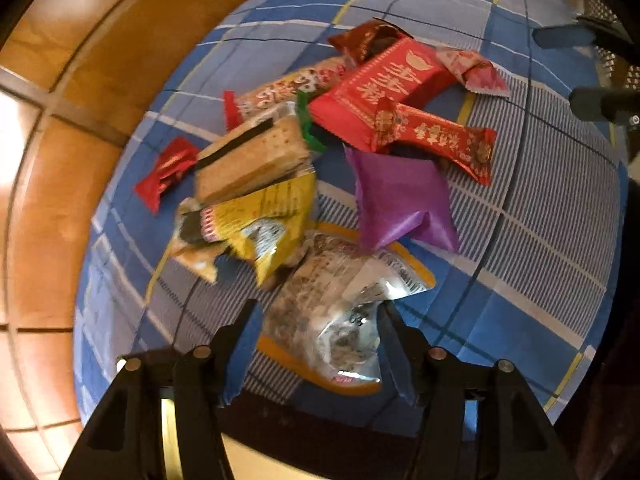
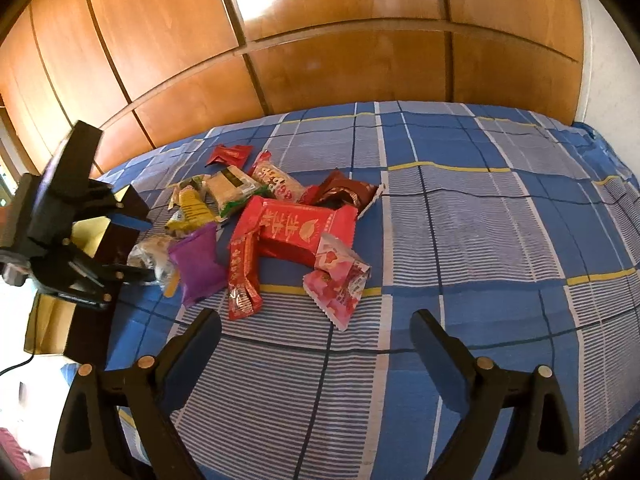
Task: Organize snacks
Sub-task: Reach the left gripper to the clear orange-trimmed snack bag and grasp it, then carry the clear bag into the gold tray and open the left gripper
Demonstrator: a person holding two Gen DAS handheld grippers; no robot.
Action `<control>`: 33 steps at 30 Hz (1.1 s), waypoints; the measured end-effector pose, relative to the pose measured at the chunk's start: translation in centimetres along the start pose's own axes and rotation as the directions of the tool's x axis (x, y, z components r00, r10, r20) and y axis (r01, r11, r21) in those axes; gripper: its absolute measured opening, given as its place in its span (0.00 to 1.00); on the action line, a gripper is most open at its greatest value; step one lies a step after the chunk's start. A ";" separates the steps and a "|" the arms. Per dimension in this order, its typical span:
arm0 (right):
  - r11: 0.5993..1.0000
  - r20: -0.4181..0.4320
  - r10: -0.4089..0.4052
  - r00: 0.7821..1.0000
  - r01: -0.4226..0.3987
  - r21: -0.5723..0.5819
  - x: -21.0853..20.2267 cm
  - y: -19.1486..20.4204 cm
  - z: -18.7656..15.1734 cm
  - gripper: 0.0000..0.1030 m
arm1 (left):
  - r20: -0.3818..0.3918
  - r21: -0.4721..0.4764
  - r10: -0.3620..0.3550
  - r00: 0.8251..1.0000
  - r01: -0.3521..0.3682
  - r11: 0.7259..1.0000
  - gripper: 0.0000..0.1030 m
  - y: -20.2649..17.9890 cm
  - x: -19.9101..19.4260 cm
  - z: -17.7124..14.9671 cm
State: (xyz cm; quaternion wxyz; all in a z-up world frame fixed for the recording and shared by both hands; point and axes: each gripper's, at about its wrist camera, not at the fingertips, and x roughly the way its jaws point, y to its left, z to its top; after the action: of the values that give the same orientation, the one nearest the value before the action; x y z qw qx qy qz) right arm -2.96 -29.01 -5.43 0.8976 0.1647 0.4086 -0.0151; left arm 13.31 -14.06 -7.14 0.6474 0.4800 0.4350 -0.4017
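The left gripper (image 1: 316,320) points steeply down over a clear crinkly packet (image 1: 340,300) at the near-left edge of the bed (image 2: 500,240). Its fingers are spread on either side of the packet and do not look to be pressing it. The right gripper (image 2: 316,332) hangs over bare sheet near the bed's front edge, fingers spread and empty.

The slick film could slip or crumple if pinched off-centre. The purple pouch (image 1: 400,200) and yellow wrapper (image 1: 272,220) touch the packet and may drag along with it.

The snacks (image 2: 288,224) lie in one loose, overlapping heap on the bed's left half: red, pink, brown and yellow wrappers, plus a cracker pack (image 1: 252,160).
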 end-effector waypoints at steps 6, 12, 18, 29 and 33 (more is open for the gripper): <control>0.999 -0.005 0.019 1.000 -0.019 0.036 -0.2 -1.2 -0.1 0.79 | 0.057 -0.077 -0.057 0.997 0.062 0.995 0.51 -0.5 0.6 1.0; 0.998 -0.016 0.011 1.000 -0.010 0.056 -0.1 -2.2 -0.1 0.41 | 0.105 -0.233 -0.110 0.988 0.132 0.964 0.41 -2.0 -0.6 0.6; 0.995 -0.026 0.099 0.995 -0.098 0.023 -0.2 -1.2 0.3 0.37 | 0.092 -0.404 -0.089 0.992 0.119 0.907 0.41 -4.7 -1.5 -0.2; 0.961 -0.107 0.260 0.959 -0.268 -0.066 1.9 2.6 1.4 0.37 | 0.137 -0.515 0.016 0.990 0.057 0.855 0.41 -10.9 -3.6 -2.3; 0.944 -0.153 0.285 0.946 -0.305 -0.125 3.6 4.0 2.7 0.37 | 0.171 -0.538 0.054 0.984 0.047 0.841 0.41 -12.3 -4.0 -3.5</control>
State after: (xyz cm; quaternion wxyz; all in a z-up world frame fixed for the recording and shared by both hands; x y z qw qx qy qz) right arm 2.05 -25.67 -5.26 0.8703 0.1581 0.4379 0.1608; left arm -0.08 -12.88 -7.24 0.7934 0.2409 0.4697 -0.3032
